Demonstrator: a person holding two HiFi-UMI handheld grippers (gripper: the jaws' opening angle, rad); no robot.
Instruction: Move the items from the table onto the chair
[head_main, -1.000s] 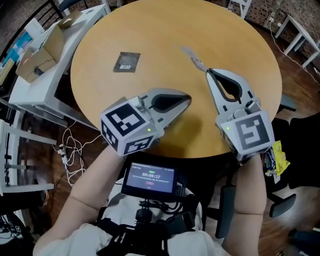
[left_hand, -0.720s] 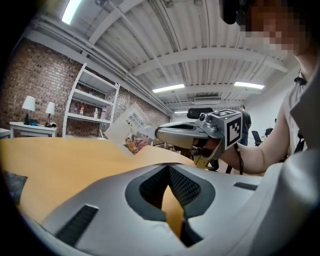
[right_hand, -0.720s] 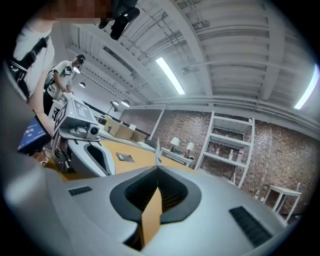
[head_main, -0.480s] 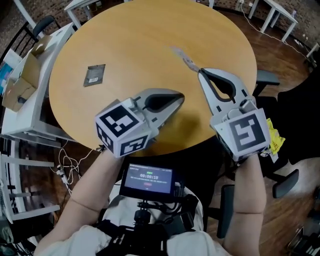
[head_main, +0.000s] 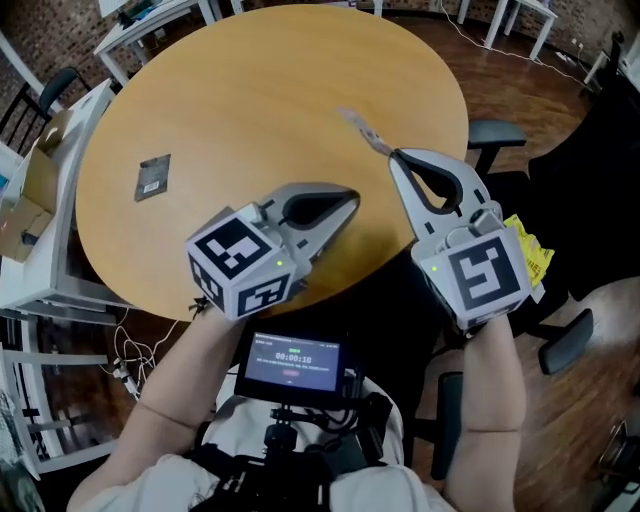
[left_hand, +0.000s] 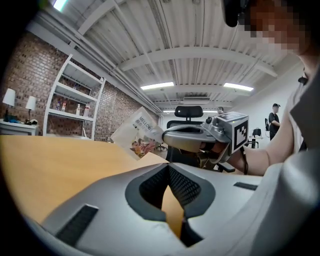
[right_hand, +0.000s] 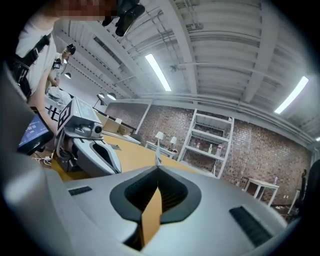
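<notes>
Jaws of our right gripper (head_main: 393, 154) are clamped on a thin pale sachet (head_main: 362, 129), printed "MELLOW" above a colourful picture, held over the round wooden table (head_main: 250, 90) near its right edge. Jaws of our left gripper (head_main: 354, 201) are together, empty.

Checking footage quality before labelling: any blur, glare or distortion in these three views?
Head view: sharp, evenly lit, soft shadow on the table. Left gripper view: fisheye, dark corners, ceiling lights blown white. Right gripper view: same fisheye and vignette, no motion blur.
</notes>
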